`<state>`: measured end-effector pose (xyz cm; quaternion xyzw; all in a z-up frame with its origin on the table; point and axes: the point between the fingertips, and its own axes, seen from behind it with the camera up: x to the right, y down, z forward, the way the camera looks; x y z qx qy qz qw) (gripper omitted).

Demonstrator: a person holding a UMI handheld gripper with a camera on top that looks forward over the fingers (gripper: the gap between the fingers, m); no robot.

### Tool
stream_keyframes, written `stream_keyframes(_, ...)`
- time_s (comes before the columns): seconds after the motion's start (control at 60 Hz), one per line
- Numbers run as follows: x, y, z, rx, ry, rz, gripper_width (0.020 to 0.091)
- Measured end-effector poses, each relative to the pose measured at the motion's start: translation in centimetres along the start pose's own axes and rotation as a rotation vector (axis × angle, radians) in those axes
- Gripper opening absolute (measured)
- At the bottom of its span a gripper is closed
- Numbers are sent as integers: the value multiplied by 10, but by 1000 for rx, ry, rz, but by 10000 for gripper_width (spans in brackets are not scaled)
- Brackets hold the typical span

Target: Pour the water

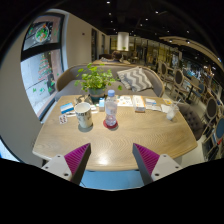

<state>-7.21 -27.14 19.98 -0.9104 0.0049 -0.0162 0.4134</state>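
Gripper point(112, 160) held released, nothing clasped, above wooden table point(120, 145). Bottle point(111, 108) seen upright well beyond fingers, cup point(84, 116) just beside it, plant point(96, 80) behind.

Round wooden table point(120, 145), leafy potted plant point(96, 78) at its far side — books point(140, 102) beside, cushioned bench point(135, 78) behind

No legible text, numbers or brand names. The clear plastic bottle point(111, 108) near the centre of the light wooden table point(115, 145) carries a label, unreadable. The flat printed items point(139, 102) along the table's far edge and the framed green wall poster point(41, 35) show markings too small to read.
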Motion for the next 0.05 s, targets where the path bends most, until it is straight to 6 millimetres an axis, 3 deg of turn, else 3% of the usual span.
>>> stream_keyframes(0.05,0,1,0,-3,2,6,852)
